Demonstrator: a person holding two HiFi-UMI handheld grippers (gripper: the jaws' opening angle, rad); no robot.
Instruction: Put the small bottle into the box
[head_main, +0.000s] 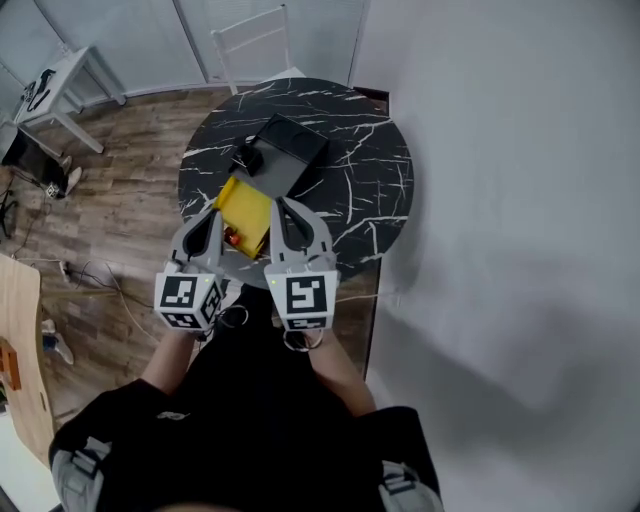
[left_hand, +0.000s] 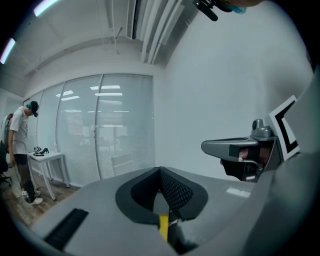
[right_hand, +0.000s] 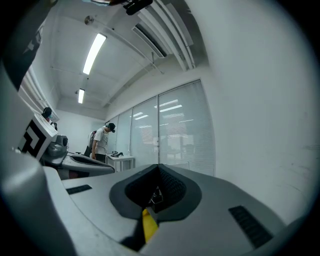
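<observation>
Centre frame, round black bench (head_main: 370, 170) veined white like marble. On it, shallow rectangular yellow box (head_main: 247, 205), small reddish bottle (head_main: 232, 237) at its lower left corner, just beside tip of left hand-held gripper (head_main: 213, 216). Smooth grey left hand-held gripper and right hand-held gripper (head_main: 285, 207) both pinched fully closed, ribbed black pads (left_hand: 174, 188) together, gripping nothing. Higher in frame, flat matte black case (head_main: 292, 140). Wood-grain plank floor (head_main: 120, 200) at left.

The box (head_main: 247, 208) lies on the table (head_main: 370, 170), a tray (head_main: 290, 142) just behind it.
</observation>
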